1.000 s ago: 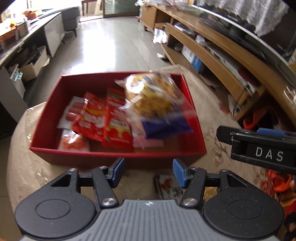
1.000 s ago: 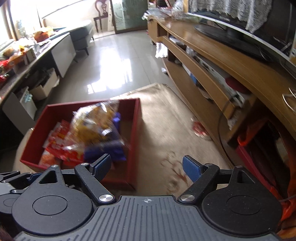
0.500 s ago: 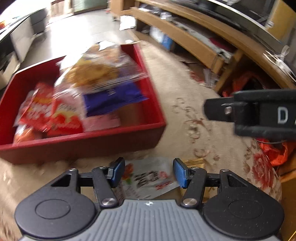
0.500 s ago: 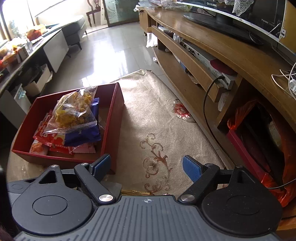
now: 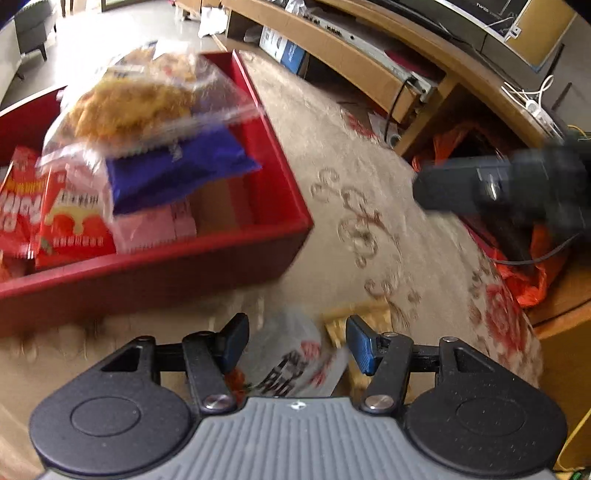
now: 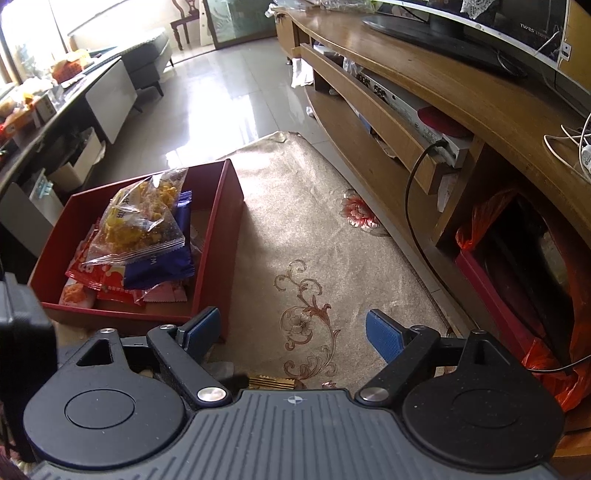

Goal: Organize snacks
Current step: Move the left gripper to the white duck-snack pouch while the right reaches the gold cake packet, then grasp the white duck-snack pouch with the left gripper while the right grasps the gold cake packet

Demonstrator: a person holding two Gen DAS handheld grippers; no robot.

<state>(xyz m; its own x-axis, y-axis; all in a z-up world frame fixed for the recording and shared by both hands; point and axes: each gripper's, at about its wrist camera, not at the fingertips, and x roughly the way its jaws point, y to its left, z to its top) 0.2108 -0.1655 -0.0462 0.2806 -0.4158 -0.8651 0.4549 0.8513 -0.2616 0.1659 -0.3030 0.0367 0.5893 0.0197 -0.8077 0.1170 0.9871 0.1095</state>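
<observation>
Left wrist view: left gripper (image 5: 295,339) jaws apart over a white snack packet (image 5: 291,362) on the cloth-covered bench (image 5: 369,229), pads not touching.
Right gripper (image 6: 293,332): jaws wide, empty.
Red box (image 6: 218,236): holds snack bags.

Little readable text. White lettering "TWS" on lower bezel of television (image 6: 532,26), right wrist view; further letters too small. Red snack packets (image 5: 74,218) and white packet (image 5: 291,365) carry printed characters, blurred, unreadable

Red box (image 6: 216,236) heaped with snack packets (image 6: 140,236), white packet (image 5: 291,358) outside (on cloth)
</observation>
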